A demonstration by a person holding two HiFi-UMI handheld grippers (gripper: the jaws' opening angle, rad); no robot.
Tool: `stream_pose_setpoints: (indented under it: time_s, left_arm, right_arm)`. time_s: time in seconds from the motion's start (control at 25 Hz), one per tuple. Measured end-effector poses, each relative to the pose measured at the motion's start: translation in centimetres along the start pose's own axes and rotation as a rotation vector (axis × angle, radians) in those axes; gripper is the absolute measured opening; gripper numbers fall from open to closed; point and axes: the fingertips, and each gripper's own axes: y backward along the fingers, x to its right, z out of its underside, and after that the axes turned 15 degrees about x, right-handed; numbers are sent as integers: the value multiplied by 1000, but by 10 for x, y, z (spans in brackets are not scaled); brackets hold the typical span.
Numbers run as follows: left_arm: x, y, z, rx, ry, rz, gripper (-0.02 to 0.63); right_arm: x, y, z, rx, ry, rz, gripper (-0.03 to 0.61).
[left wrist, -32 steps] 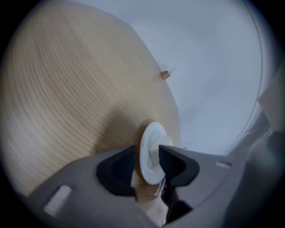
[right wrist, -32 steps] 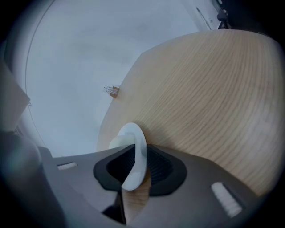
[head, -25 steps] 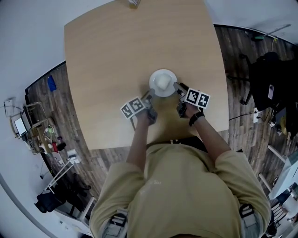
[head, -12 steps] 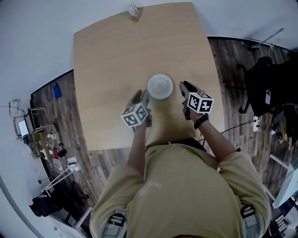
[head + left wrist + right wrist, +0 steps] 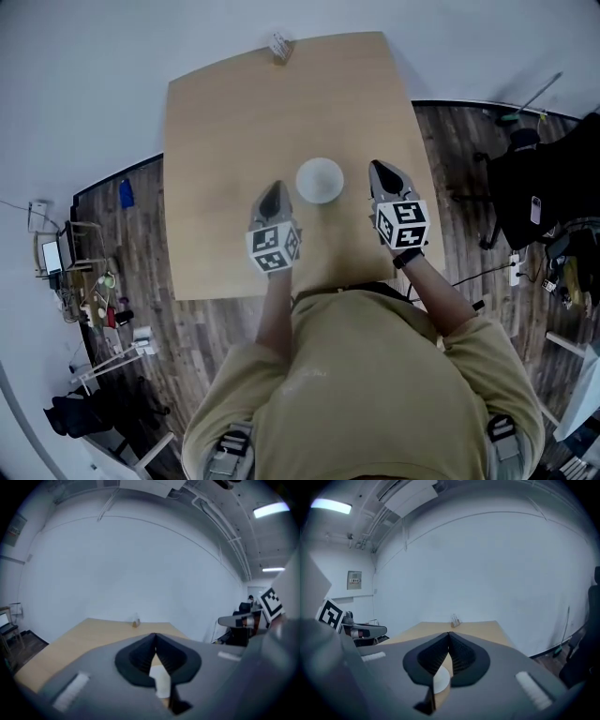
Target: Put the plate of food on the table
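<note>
A white plate with pale food on it sits on the light wooden table, near its middle. My left gripper hovers just left of the plate and my right gripper just right of it, both apart from it and raised above the tabletop. Both have just been closing their jaws and now stand shut with nothing between them. In the left gripper view the shut left gripper points across the table, with a sliver of the plate below it. The right gripper view shows the same for the right gripper.
A small holder stands at the table's far edge, also visible as the holder and the holder. Dark wood floor surrounds the table, with black chairs and bags to the right and clutter to the left.
Both grippers have left the plate's sides, risen and rolled upright, and their jaws have closed. The plate stays where it was on the table.
</note>
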Motion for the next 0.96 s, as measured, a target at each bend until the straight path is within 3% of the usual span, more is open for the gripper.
stream_pose_setpoints:
  time_s: [0.16,0.36,0.68,0.96]
  left_arm:
    - [14,17,-25,68,-39,7,0]
    - [35,33,-39,112,-59,12,0]
    - [63,64,-39,99,-72,32,0]
    - [49,71,-45,100,-49,29,0]
  right_arm:
    - [-13,20,-28,77,73,-16,-6]
    - [-20,41,-48,133,92,-29,-6]
    - [-35,69,-55,165,50,-74,-6]
    - [-62,60,-56,163,55,-113,-6]
